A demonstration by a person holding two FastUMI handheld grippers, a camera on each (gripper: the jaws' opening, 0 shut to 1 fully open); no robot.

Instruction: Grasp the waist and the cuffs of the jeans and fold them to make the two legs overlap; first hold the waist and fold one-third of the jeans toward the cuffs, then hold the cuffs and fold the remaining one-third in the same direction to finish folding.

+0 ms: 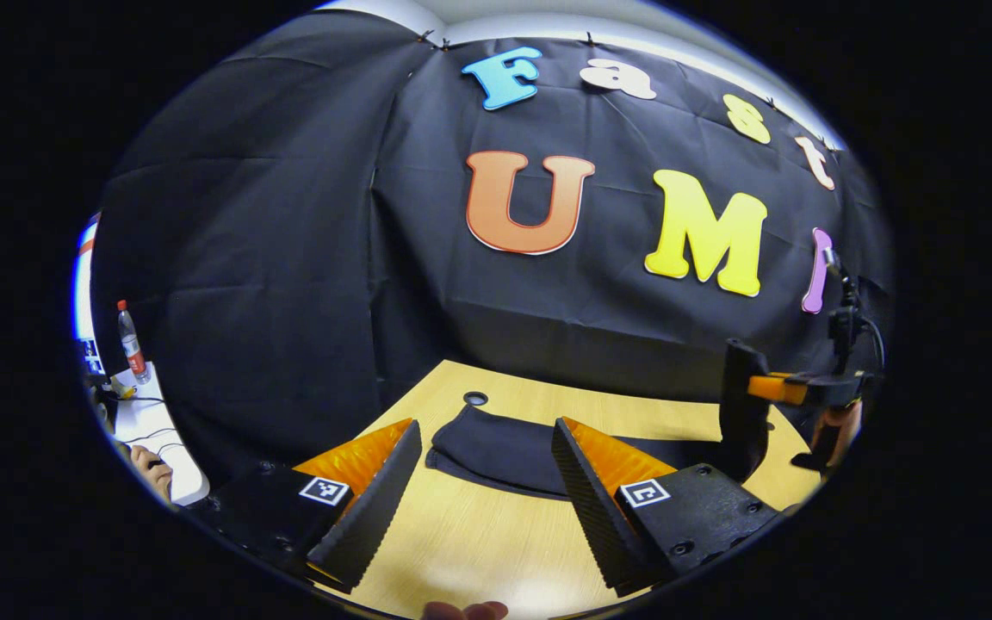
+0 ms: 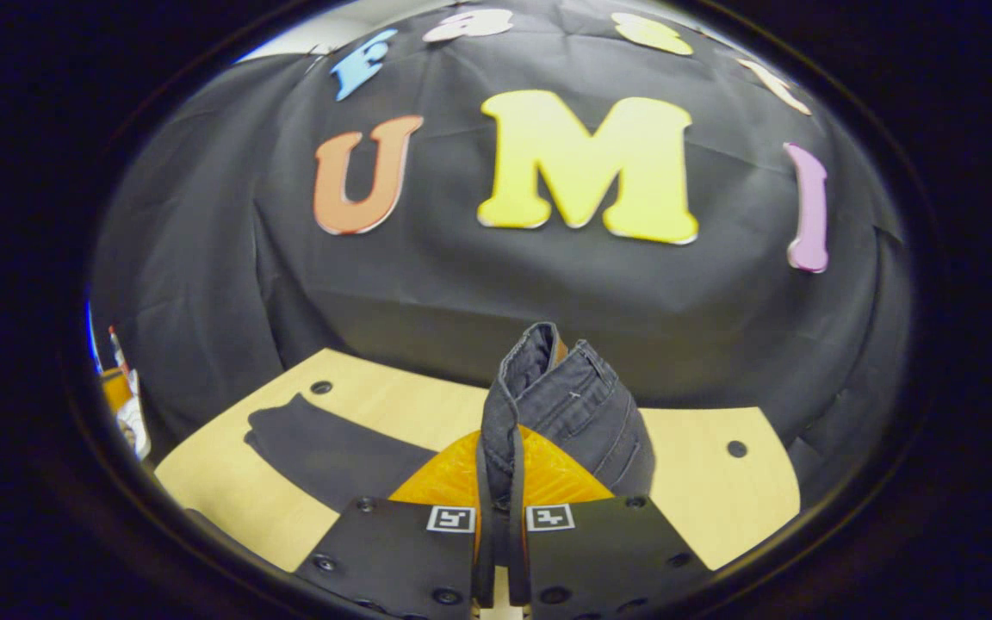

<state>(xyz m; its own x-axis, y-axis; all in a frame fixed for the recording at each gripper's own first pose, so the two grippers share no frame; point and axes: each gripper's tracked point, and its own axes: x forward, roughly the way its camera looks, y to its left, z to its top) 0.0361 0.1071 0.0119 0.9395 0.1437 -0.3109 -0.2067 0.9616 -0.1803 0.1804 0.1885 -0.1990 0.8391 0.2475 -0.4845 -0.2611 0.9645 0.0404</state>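
Note:
Dark jeans (image 1: 496, 448) lie on the wooden table (image 1: 479, 542), their cuff end just beyond my left gripper (image 1: 486, 426). That gripper is open, hovering above the table with nothing between its fingers. Farther right, the right gripper (image 1: 771, 392) and the hand holding it lift the other end of the jeans. In the right gripper view, my right gripper (image 2: 506, 448) is shut on the jeans' waist (image 2: 561, 400), which stands bunched upright between the fingers. The legs (image 2: 324, 448) trail flat on the table (image 2: 703, 491) to the left.
The table has round holes (image 1: 475, 398) (image 2: 735, 449) near its far edge, and the black cloth wall stands right behind it. At the far left, a white side table (image 1: 151, 430) carries a bottle (image 1: 132, 343) and cables.

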